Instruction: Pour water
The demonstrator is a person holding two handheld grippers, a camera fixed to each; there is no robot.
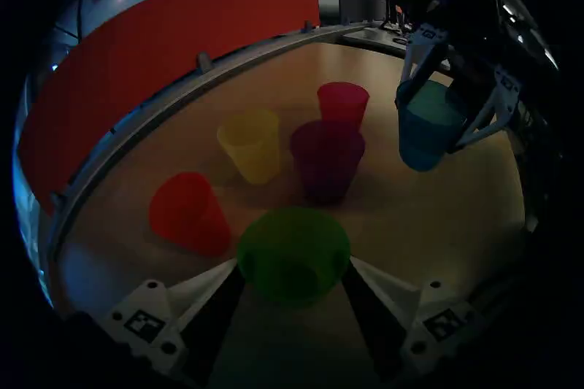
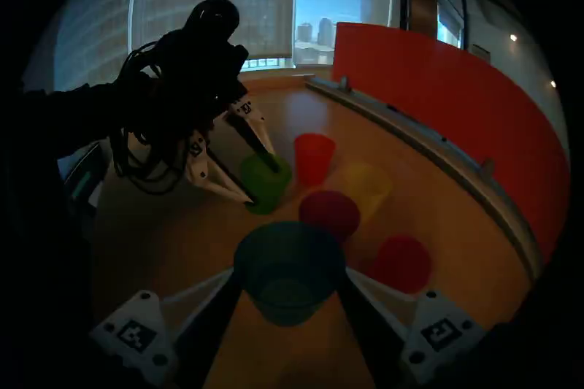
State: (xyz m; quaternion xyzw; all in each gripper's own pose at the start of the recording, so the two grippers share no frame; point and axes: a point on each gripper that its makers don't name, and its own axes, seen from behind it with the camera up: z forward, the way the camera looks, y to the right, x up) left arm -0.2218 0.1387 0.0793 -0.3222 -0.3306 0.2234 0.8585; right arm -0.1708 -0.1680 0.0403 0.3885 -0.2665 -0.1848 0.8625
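Status: both tongs loaded. Left tongs [image 1: 292, 274] are closed to cup width on a green translucent plastic cup [image 1: 293, 247], with both fingers [image 1: 213, 301] against its sides below the rim. Right tongs [image 2: 288, 281] have the same grip on a blue translucent plastic cup [image 2: 288, 265].

From the left gripper view, the blue cup hangs above the wooden surface [image 1: 438, 221], ahead-right of the left tongs, roughly upright, mouth up. The green cup sits lower; can't tell if it touches the surface.

My read: blue is the pourer, raised so its lip can come over green. Green is held low as the receiver. Could be the reverse, as there's no tilt yet to confirm. Side grips leave both mouths unobstructed. Water level: can't tell in either cup, too dark.

Four loose cups stand clustered on the surface between the two tongs:
- dark purple plastic cup [image 1: 327, 159], directly ahead of the left tongs
- yellow plastic cup [image 1: 250, 144], ahead-left of them
- orange-red plastic cup [image 1: 186, 214], nearest them on the left
- pink-red plastic cup [image 1: 343, 103], farthest from them and closer to the right tongs

They sit on the straight line between the tongs, so blue likely has to pass over or around them.

Count: six cups, one per colour, two held and four loose.
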